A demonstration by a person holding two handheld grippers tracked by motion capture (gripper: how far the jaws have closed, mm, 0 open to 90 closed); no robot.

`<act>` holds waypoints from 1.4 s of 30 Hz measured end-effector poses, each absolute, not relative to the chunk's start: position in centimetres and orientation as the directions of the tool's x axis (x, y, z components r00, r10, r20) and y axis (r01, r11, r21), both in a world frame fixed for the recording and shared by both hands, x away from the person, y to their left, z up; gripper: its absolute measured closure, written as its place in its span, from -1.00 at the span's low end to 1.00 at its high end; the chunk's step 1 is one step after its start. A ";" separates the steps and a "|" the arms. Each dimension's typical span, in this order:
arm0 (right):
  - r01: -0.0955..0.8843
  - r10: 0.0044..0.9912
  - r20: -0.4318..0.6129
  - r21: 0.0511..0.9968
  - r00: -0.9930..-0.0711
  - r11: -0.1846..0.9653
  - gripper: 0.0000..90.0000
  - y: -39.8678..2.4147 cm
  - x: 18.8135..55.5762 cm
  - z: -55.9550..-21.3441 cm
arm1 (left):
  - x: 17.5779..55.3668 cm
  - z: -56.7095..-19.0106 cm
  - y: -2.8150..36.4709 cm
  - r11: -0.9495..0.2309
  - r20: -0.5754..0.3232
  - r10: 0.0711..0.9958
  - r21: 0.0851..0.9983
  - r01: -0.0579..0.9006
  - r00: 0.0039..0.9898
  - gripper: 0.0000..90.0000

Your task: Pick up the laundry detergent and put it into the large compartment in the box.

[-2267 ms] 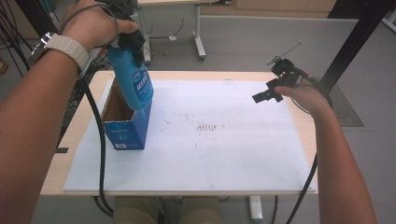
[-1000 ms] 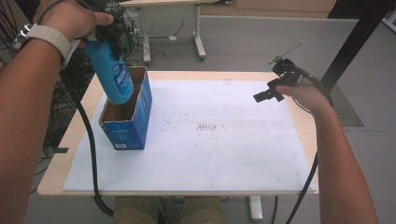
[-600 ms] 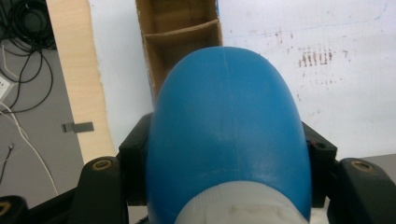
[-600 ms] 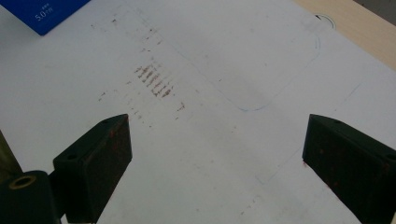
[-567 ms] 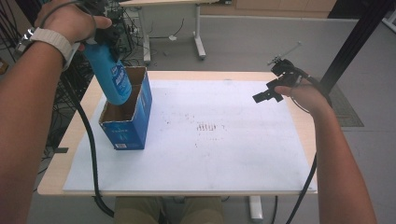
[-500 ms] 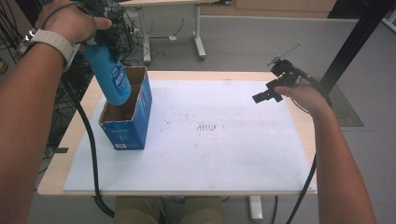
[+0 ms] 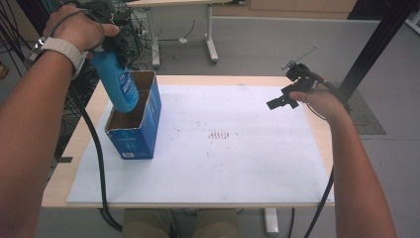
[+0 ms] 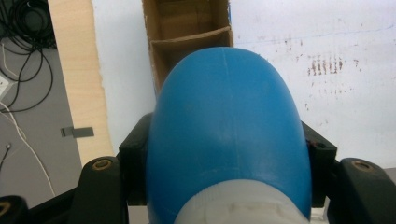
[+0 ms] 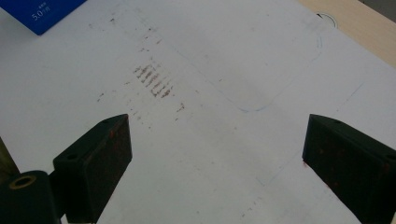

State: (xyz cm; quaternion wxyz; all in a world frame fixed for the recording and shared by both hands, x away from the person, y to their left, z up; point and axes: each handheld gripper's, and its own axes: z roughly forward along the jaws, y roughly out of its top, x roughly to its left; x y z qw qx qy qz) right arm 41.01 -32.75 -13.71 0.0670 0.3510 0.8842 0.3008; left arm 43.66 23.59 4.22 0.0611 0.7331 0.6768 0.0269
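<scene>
Bottle (image 7: 120,84) lower than 2.3 s ago, base now dipping into box (image 7: 136,130); little change in last second. Left fingers (image 8: 135,161) clamped on bottle's upper body, bottle tilted over box's far compartment. Box open-topped, blue, at left of white sheet (image 7: 237,153) on desk (image 7: 89,124). Right gripper (image 7: 283,100) held above desk's right far part, fingers (image 9: 93,165) wide apart, nothing between, well clear of bottle.

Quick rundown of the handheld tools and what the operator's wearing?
Both tools are black, with blocky rectangular jaws and brass-coloured screw inserts: left tool, right tool. A black cable trails from the left one. Forearms are bare, no sleeves; a pale ribbed wristband sits on the left wrist.
</scene>
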 end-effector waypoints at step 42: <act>0.592 0.668 0.100 0.573 -0.737 0.567 -0.82 -32.6 41.3 -14.4 | 45.3 -1.1 23.4 -0.089 -0.014 0.996 0.100 0.991 0.091 -0.16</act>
